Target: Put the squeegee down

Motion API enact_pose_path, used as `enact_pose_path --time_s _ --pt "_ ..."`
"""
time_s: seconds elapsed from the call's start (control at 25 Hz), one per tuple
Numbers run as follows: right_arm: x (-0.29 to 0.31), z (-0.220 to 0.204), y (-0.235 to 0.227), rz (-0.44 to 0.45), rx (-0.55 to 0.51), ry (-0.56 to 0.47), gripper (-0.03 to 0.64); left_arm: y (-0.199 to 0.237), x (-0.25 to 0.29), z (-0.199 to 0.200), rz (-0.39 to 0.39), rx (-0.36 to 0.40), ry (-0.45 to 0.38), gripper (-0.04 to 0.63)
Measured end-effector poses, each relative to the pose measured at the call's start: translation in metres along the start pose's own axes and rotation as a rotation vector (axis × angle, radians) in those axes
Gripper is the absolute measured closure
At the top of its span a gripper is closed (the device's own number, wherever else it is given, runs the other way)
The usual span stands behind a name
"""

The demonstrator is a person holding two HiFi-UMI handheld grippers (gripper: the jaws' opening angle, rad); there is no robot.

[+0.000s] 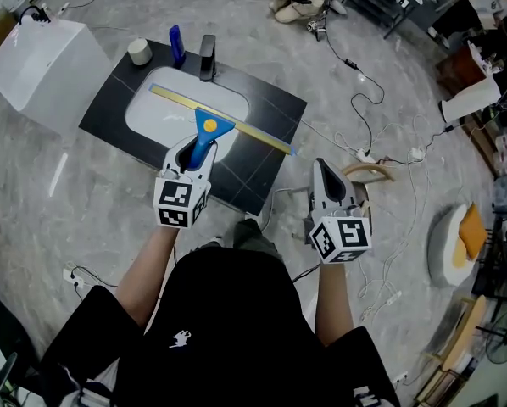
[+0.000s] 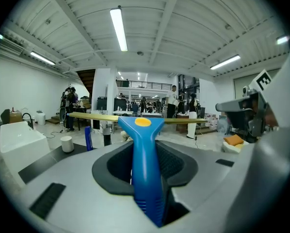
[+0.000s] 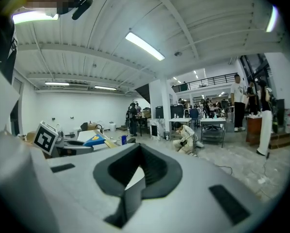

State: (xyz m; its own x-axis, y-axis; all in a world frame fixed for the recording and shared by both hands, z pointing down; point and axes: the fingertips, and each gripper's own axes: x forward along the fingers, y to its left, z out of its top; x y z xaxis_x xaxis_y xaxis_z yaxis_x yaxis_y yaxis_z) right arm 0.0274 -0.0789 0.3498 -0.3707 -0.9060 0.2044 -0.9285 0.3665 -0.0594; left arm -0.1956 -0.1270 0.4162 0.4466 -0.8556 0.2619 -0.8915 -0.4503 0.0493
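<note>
The squeegee (image 1: pixel 209 131) has a blue handle and a long yellow blade. It hangs over the white sink (image 1: pixel 156 108) set in the black countertop (image 1: pixel 266 108). My left gripper (image 1: pixel 196 155) is shut on its blue handle. In the left gripper view the squeegee handle (image 2: pixel 145 149) runs straight out between the jaws, and the blade lies level across the far end. My right gripper (image 1: pixel 325 175) hovers to the right of the countertop, over the floor. In the right gripper view the right gripper (image 3: pixel 134 181) has its jaws together with nothing in them.
At the back of the sink stand a black faucet (image 1: pixel 207 56), a blue bottle (image 1: pixel 177 45) and a pale cup (image 1: pixel 139 52). A white box (image 1: pixel 41 62) sits left of the counter. Cables (image 1: pixel 364 117) trail over the grey floor at right.
</note>
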Motion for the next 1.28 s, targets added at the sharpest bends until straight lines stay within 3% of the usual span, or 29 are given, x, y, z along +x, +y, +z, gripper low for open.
enact_pose_path --time_s 0.56,0.92,1.28 --pt "0.069 -0.013 -0.101 0.102 0.072 0.028 0.615 -0.05 0.115 0.001 0.03 0.001 0.084 0.469" --pt "0.099 -0.042 -0.13 0.168 0.123 0.061 0.615 -0.058 0.165 -0.017 0.067 0.011 0.143 0.469" --pt "0.117 -0.068 -0.139 0.173 0.157 0.116 0.615 -0.054 0.199 -0.042 0.061 0.008 0.203 0.469"
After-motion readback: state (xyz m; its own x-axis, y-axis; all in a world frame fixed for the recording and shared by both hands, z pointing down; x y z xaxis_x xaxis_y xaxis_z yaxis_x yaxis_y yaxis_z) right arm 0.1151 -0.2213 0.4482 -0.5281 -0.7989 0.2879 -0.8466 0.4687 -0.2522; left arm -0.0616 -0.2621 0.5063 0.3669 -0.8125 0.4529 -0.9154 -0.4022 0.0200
